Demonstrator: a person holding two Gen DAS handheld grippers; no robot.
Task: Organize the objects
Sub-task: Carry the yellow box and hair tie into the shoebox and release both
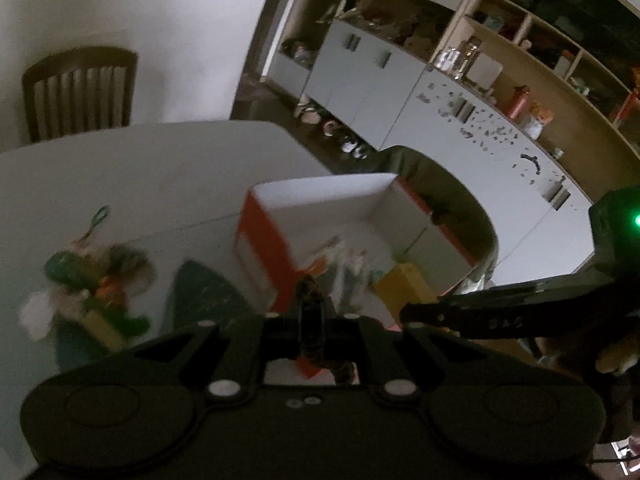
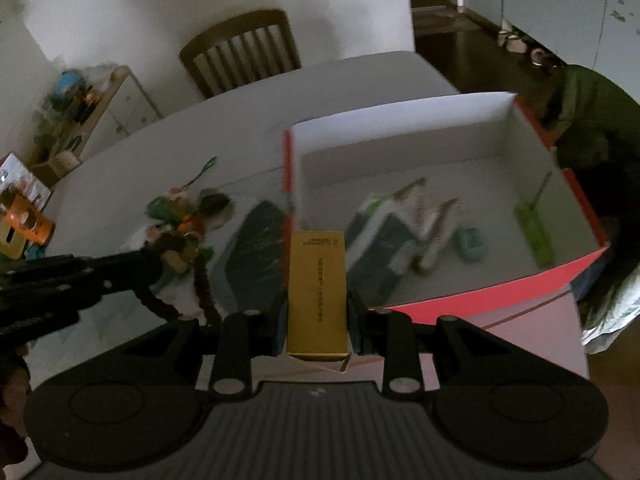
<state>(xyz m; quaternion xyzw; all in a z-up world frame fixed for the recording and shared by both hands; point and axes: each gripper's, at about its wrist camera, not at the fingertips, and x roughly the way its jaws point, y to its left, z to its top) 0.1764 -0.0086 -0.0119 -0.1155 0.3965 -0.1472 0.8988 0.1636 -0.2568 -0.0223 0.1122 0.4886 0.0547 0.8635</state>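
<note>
We count one red-and-white open box [image 2: 472, 148], one gold carton [image 2: 318, 292], one wooden chair [image 2: 240, 52] at twelve o'clock, one dark green mat [image 2: 256, 240], and two tongs [image 2: 318, 312].

My two wrist cameras look steeply down past each claw; both views share the box [image 1: 332, 200] [image 2: 400, 128], tabletop [image 1: 120, 176] [image 2: 200, 136] and chair [image 1: 80, 92] [image 2: 240, 48].
</note>
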